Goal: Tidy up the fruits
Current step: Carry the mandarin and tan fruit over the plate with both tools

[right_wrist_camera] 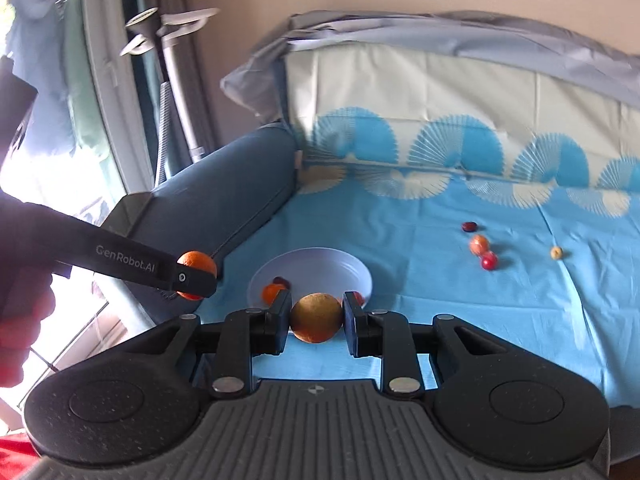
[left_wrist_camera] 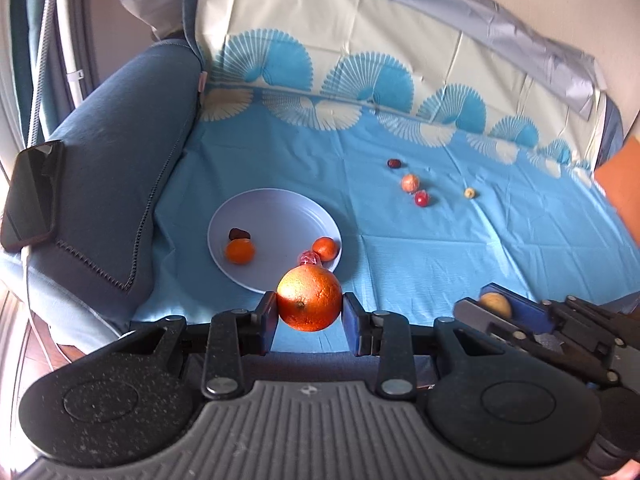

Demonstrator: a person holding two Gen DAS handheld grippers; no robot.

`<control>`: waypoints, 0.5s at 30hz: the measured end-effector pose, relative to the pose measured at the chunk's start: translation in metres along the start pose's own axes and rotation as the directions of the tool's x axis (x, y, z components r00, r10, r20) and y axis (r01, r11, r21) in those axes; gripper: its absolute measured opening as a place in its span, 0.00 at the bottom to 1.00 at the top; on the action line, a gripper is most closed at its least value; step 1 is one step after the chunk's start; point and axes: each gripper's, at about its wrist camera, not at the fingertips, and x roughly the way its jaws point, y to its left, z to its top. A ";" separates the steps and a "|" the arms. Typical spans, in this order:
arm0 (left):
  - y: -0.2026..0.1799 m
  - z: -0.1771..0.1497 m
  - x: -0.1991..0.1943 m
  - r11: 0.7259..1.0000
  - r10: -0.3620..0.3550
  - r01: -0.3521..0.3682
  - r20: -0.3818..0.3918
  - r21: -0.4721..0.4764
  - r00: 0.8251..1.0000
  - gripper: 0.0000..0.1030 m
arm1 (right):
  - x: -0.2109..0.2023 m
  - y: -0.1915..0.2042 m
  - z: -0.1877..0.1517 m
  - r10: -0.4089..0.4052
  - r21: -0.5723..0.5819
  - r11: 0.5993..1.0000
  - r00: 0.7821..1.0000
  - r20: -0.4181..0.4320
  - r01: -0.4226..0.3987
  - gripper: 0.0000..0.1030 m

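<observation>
Clamped between the pads of the left claw (left_wrist_camera: 310, 312) is a large orange (left_wrist_camera: 310, 298), held just over the near rim of a pale plate (left_wrist_camera: 276, 216); it hides part of that rim and most of a small pink-red fruit (left_wrist_camera: 309, 257) behind it. On the plate lie two small tangerines (left_wrist_camera: 240, 251), one at the left and one at the right edge, and a dark fruit (left_wrist_camera: 239, 234) too small to identify.

At the right, the right claw (right_wrist_camera: 316, 318) is closed on a yellow-brown round fruit (right_wrist_camera: 316, 317), which blocks the plate's near edge in its own view; in the left wrist view only the top of that fruit shows above the claw.

Farther off on the blue cloth (left_wrist_camera: 440, 248) sit four loose fruits: a dark one (left_wrist_camera: 394, 163), a peach-coloured one (left_wrist_camera: 410, 183), a red one (left_wrist_camera: 421, 199) touching or just beside it, and a small yellowish one (left_wrist_camera: 470, 193) apart to the right. Their kinds are hard to make out.

A phone (left_wrist_camera: 32, 196) rests on the sofa arm (left_wrist_camera: 120, 184) at left, its edge cut off. "GenRobot.AI" reads on the left claw's side in the right wrist view, which is blurred.
</observation>
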 end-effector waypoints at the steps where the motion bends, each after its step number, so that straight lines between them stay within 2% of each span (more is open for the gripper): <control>1: 0.001 -0.003 -0.004 1.000 0.000 0.000 0.007 -0.004 1.000 0.37 | -0.002 0.003 0.000 0.000 -0.008 1.000 1.000 -0.001 0.000 0.28; 15: 0.019 -0.013 -0.022 0.999 -0.001 0.003 0.042 -0.047 0.999 0.37 | -0.010 0.017 -0.001 -0.020 -0.044 0.999 1.000 -0.014 0.019 0.28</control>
